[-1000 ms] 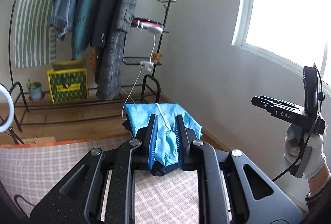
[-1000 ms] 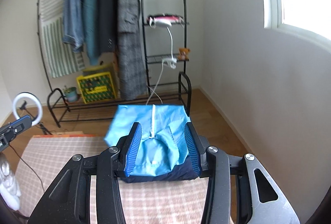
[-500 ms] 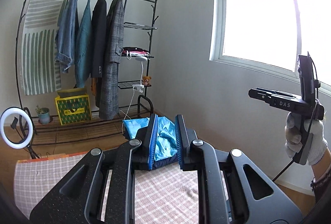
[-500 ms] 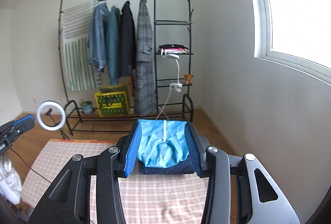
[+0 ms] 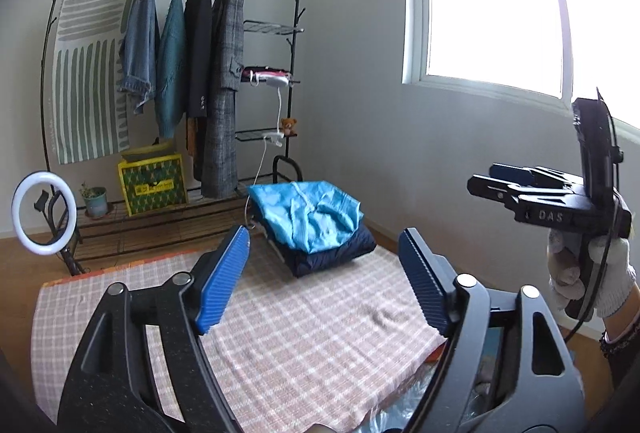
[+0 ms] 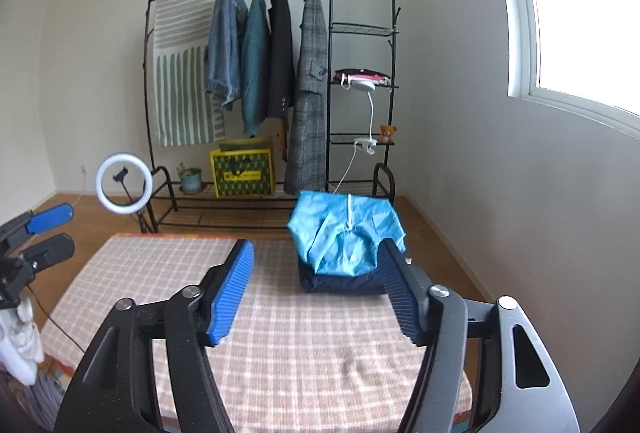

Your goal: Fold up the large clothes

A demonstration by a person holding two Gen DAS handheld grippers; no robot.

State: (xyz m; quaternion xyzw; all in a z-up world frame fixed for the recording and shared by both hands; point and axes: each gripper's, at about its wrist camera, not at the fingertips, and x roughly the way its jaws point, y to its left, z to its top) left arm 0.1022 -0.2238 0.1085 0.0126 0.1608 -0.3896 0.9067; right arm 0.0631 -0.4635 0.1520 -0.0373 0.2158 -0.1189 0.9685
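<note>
The left claw (image 5: 324, 273) stands wide apart, its jaws having just been opening, with nothing between its blue ribbed pads (image 5: 224, 277). The right claw (image 6: 316, 289) is likewise spread, its jaws also just opened, and grips nothing; its right pad overlaps the near corner of the clothes in that view, though whether it touches them cannot be told. Beyond both claws, the folded light blue garment (image 5: 310, 213) lies on top of a folded dark navy garment (image 5: 332, 255), stacked at the far right end of the table under a pink checked cloth (image 5: 280, 333). A gloved hand (image 5: 588, 273) holds the right claw's handle at the left view's right edge. Farther off stand a black clothes rack (image 6: 280, 73) with hung coats, a ring light (image 6: 125, 185) and a bright window (image 5: 492, 1).
</note>
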